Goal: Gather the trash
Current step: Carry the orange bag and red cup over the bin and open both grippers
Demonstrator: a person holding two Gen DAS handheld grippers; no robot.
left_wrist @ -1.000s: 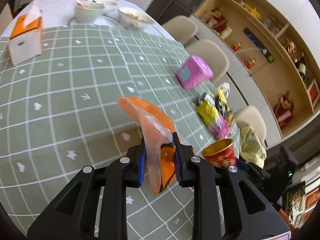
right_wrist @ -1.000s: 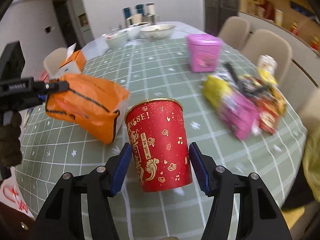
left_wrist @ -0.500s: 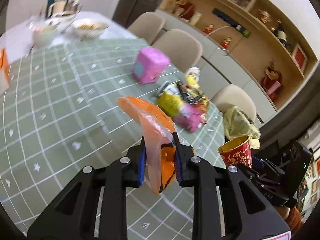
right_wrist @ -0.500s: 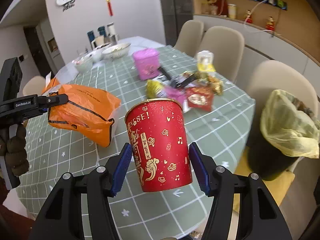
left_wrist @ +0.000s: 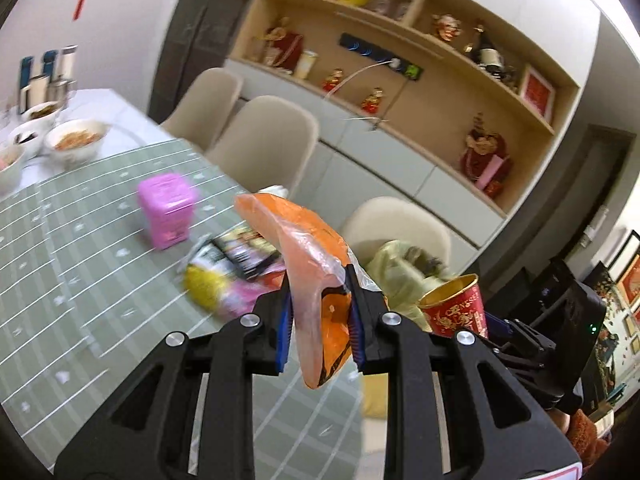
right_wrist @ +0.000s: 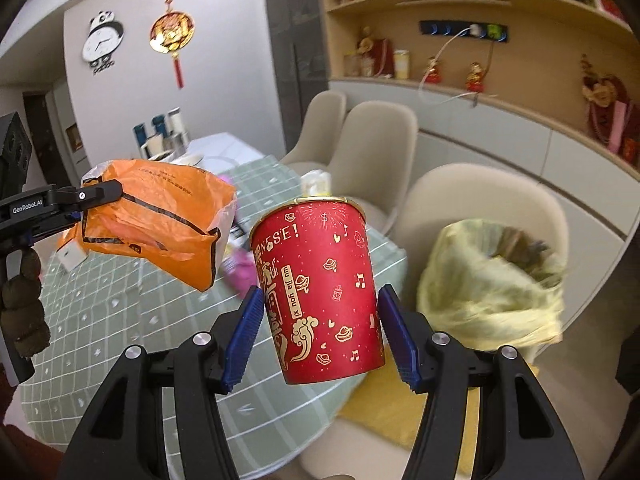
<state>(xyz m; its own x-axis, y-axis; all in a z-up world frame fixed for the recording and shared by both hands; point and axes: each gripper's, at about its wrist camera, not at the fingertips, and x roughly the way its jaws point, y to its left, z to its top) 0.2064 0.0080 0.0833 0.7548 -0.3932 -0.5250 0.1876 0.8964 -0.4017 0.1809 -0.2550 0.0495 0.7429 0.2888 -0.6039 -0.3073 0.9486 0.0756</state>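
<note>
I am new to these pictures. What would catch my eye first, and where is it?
The red paper cup stands out first, held upright in the right gripper at the picture's centre. Next is the orange plastic bag, pinched in the left gripper above the green table. At right stands a yellow-lined trash bin.

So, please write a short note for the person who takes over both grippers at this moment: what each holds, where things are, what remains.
Left gripper: shut on the orange plastic bag, held in the air.
Right gripper: shut on the red paper cup, upright.
Bin with yellow liner: beside the table, near the cup.
Done: both items lifted.
Left: drop both in the bin, then fetch the wrappers near the pink box.
</note>
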